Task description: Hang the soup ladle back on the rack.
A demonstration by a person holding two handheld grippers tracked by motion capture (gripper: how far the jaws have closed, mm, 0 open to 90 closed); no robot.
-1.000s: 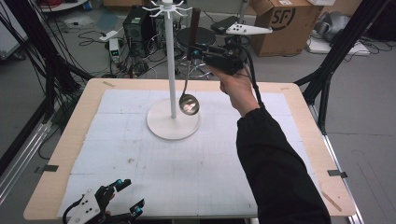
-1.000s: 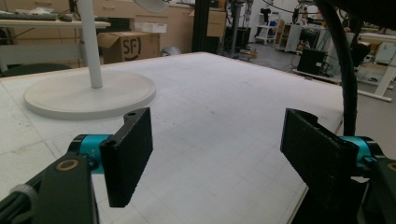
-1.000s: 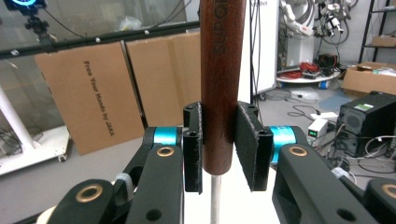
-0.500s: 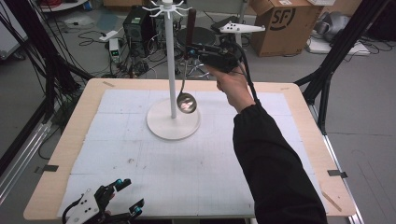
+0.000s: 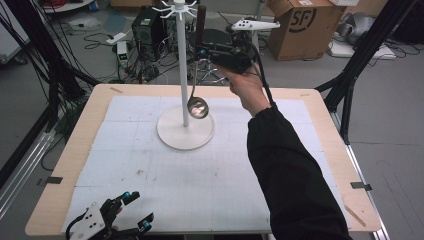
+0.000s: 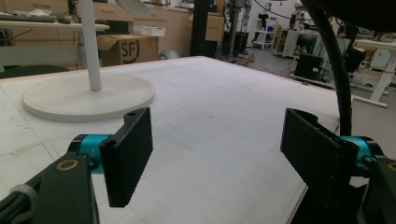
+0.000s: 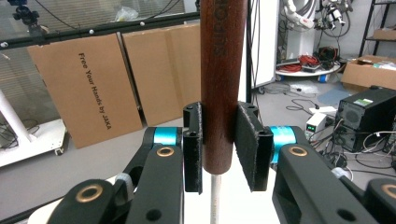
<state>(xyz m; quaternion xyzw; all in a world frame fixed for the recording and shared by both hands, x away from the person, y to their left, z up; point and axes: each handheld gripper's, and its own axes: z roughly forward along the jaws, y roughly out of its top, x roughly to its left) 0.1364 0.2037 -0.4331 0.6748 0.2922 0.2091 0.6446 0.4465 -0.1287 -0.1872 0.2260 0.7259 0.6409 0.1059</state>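
Ladle [image 5: 198,106] hung upright by its wooden handle in your right hand-held gripper [image 7: 219,144], clamped, beside the rack [image 5: 185,131]; your left hand-held gripper [image 6: 215,154] gaped wide.

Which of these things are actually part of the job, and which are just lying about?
In the job:
- ladle, by its wooden handle
- right tongs, shut on it
- white hook stand

Lying about:
- left tongs, open, idle
- cardboard box
- floor cables

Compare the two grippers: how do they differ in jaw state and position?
The right gripper is shut on the ladle's wooden handle, while the left gripper is open with nothing between its jaws. The right one is raised beside the white stand; the left sits low at the table's near edge. Both have black jaws.
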